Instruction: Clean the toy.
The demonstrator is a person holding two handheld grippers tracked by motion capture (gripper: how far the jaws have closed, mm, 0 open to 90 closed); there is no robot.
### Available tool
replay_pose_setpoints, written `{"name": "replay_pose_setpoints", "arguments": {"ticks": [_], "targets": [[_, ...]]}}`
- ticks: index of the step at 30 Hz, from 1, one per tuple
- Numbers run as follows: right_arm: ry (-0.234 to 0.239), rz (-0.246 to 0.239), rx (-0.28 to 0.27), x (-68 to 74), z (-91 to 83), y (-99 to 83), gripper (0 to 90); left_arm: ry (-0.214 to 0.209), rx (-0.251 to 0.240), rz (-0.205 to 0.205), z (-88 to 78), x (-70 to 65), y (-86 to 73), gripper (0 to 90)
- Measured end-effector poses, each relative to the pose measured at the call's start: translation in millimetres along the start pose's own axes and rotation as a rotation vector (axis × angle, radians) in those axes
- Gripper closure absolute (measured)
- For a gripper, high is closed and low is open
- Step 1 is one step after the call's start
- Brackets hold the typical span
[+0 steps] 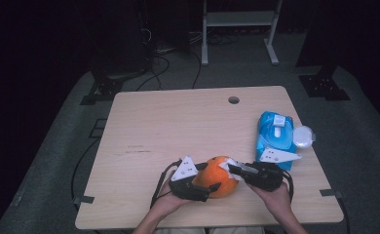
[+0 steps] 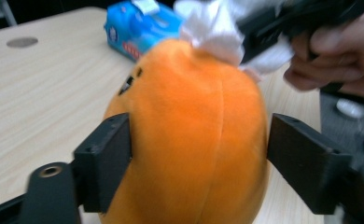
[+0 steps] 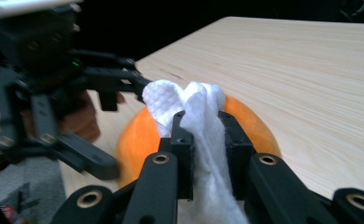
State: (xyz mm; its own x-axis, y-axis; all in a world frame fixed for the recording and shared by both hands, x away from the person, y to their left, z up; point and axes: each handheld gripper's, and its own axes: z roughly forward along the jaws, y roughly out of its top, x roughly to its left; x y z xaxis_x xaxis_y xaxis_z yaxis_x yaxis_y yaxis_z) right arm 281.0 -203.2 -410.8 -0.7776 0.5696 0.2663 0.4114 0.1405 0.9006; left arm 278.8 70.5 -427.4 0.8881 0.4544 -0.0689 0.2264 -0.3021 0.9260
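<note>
Near the table's (image 1: 144,122) front edge, my left gripper (image 1: 200,187) brackets the orange plush pumpkin (image 1: 217,178), jaws released, while my right gripper (image 1: 233,168) clamps a white wipe (image 3: 194,116) against it.

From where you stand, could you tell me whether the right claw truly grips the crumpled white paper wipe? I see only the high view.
Observer: Yes, the right claw is shut on the crumpled white paper wipe, whose bunched end rests on the round orange plush toy.
Operator: And the left claw?
Observer: The left claw has its jaws either side of the toy's middle; whether they press, I cannot tell.
Operator: Any marks on it?
Observer: It bears small dark marks near its top, blurred.
</note>
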Motion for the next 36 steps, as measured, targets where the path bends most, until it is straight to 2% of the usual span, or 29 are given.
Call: {"name": "replay_pose_setpoints", "arguments": {"ticks": [1,3,5,8,9,11,13,14,15,18,19,20,22,24,25,27,29,31,33,35,36], "targets": [[-0.006,0.005,0.0,-2.1,-1.0,-0.6,77.6,0.01,0.002,0.007,0.4,0.8,-1.2,18.7],[-0.007,0.022,-0.006,-4.7,-1.7,-1.0,77.6,0.028,0.039,0.033,6.2,0.7,-6.0,14.6],[-0.009,0.017,-0.002,-4.5,-0.9,-0.6,77.5,0.016,0.051,0.031,11.6,0.9,-11.9,14.3],[-0.041,-0.051,0.015,8.8,-0.7,0.8,77.7,0.022,0.057,0.027,9.9,-0.5,-13.2,25.2],[-0.038,-0.075,0.015,15.7,-0.3,2.6,77.7,0.028,0.058,0.035,7.8,-1.1,-11.4,28.6],[0.013,-0.111,0.01,27.9,2.8,6.4,77.7,0.022,0.046,0.021,4.8,-2.9,-6.4,33.1],[-0.009,-0.16,0.021,37.3,6.5,8.4,77.7,0.023,0.052,0.028,1.7,-5.4,-2.5,34.7],[-0.01,-0.162,0.019,36.0,6.7,8.7,77.7,0.016,0.046,0.024,-1.3,-5.8,-0.8,35.2],[-0.012,-0.13,0.013,30.5,5.1,7.8,77.7,0.012,0.04,0.019,-2.9,-6.1,0.5,35.5],[-0.03,-0.074,0.017,17.2,2.7,3.6,77.6,0.017,0.053,0.036,-2.6,-6.9,3.7,35.6],[-0.032,-0.062,0.019,16.7,2.8,2.6,77.5,0.017,0.059,0.036,-1.3,-6.6,3.1,35.5],[-0.033,-0.061,0.02,19.8,3.3,2.9,77.5,0.018,0.061,0.039,-0.1,-6.8,2.4,35.1],[-0.018,-0.109,0.024,29.9,5.2,5.8,77.5,0.024,0.059,0.046,0.9,-7.9,2.2,33.5],[-0.023,-0.132,0.036,33.9,9.2,6.5,77.5,0.04,0.044,0.04,1.2,-8.0,1.5,26.5],[-0.027,-0.127,0.039,30.9,10.4,5.6,77.5,0.033,0.026,0.009,0.2,-6.1,1.1,22.4],[-0.037,-0.078,0.033,21.0,8.9,3.1,77.5,0.019,-0.003,-0.046,-3.1,-0.1,0.6,18.2],[-0.05,-0.05,0.03,14.7,4.8,2.4,77.4,0.021,0.012,-0.043,-2.9,3.8,-2.3,14.6],[-0.049,-0.037,0.025,11.1,3.8,1.3,77.4,0.003,0.054,-0.05,2.7,5.4,-8.1,11.5],[-0.045,-0.027,0.023,9.0,5.2,0.8,77.4,0.018,0.068,-0.01,8.0,2.9,-11.8,11.4],[-0.044,-0.03,0.025,12.6,6.0,1.1,77.4,0.039,0.064,-0.006,7.4,2.2,-10.4,15.1],[-0.042,-0.057,0.028,18.0,6.3,2.1,77.4,0.045,0.057,-0.003,6.3,2.8,-10.4,20.5]]}}
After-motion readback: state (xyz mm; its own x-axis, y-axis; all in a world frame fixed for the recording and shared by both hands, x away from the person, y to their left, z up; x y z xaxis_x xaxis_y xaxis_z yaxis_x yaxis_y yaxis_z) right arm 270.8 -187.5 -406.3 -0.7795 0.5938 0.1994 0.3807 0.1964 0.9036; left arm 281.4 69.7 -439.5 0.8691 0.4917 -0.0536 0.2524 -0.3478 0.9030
